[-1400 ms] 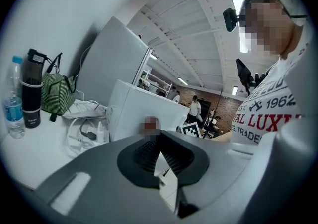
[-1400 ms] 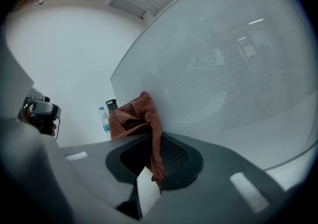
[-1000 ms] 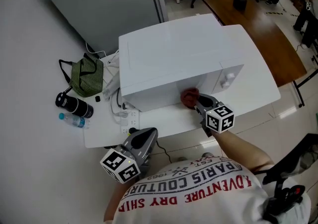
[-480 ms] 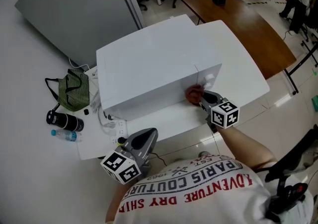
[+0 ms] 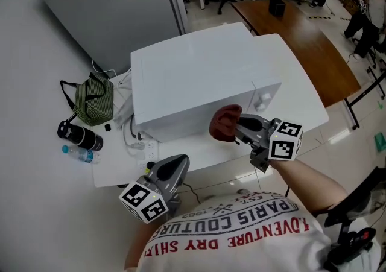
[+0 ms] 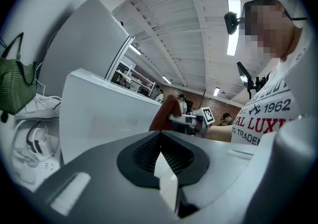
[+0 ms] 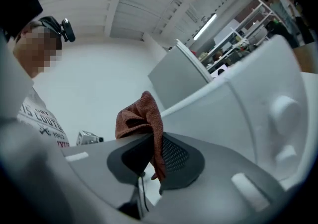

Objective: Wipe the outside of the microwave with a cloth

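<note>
A white microwave (image 5: 199, 81) stands on a white table (image 5: 304, 93), its front with two knobs (image 5: 262, 101) facing me. My right gripper (image 5: 236, 130) is shut on a reddish-brown cloth (image 5: 224, 123), held just off the microwave's front face near its middle. In the right gripper view the cloth (image 7: 141, 121) is pinched between the jaws, with the microwave (image 7: 248, 118) to the right. My left gripper (image 5: 172, 171) hangs low by the table's front edge, jaws closed with nothing in them. In the left gripper view the microwave (image 6: 107, 118) and the cloth (image 6: 166, 113) show ahead.
Left of the microwave lie a green striped bag (image 5: 93, 97), a black flask (image 5: 79, 136), a small water bottle (image 5: 78, 154) and a white power strip with cables (image 5: 142, 141). A grey panel (image 5: 108, 5) stands behind. A brown table (image 5: 301, 29) is to the right.
My right gripper has drawn the cloth left and away from the microwave's front, nearer its middle. The left gripper has stayed put.
</note>
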`<state>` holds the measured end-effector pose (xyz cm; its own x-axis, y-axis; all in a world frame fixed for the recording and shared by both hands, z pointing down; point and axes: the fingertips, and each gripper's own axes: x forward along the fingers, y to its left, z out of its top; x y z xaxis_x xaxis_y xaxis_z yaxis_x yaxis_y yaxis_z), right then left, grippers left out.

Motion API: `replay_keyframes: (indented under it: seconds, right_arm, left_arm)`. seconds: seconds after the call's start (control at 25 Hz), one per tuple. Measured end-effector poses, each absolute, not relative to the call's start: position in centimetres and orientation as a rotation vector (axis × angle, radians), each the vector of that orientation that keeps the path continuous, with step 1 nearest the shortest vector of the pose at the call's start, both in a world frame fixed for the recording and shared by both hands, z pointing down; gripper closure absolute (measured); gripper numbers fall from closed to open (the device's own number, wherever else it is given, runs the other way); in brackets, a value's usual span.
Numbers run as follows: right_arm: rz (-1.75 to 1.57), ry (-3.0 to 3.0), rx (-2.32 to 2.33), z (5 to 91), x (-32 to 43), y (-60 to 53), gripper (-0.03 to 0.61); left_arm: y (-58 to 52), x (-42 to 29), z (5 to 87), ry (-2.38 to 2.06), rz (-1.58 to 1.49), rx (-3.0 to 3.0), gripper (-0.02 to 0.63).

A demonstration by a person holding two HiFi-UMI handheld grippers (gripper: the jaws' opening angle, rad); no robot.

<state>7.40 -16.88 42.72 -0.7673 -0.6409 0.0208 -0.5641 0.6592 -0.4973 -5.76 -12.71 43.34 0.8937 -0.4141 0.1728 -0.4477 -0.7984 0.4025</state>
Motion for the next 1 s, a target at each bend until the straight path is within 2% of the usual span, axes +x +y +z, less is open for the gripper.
replay_keyframes:
  seconds: [0.24, 0.52, 0.8, 1.0]
  right_arm:
    - [-0.678, 2.882, -0.722, 34.3, -2.7, -18.5, 0.558]
    - [-0.8, 3.084, -0.65, 32.6, -11.5, -24.1, 0.56]
    - [-1.072, 3.302, -0.772, 36.7, -14.8, -29.0, 0.545]
    - [-1.061, 3.502, -0.906, 38.8, -14.1, -30.6, 0.543]
  left_arm:
    - [-12.8, -11.4, 42.3, -0.713, 0.04, 2.637, 0.614]
    - [-12.3, -18.9, 40.0, -0.885, -0.03, 2.677, 0.614]
    - [-11.2, -23.2, 39.5, -0.967, -0.088, 2.652, 0.614]
    - [-11.6, -22.8, 38.8, -0.974, -0.122, 2.662, 0.614]
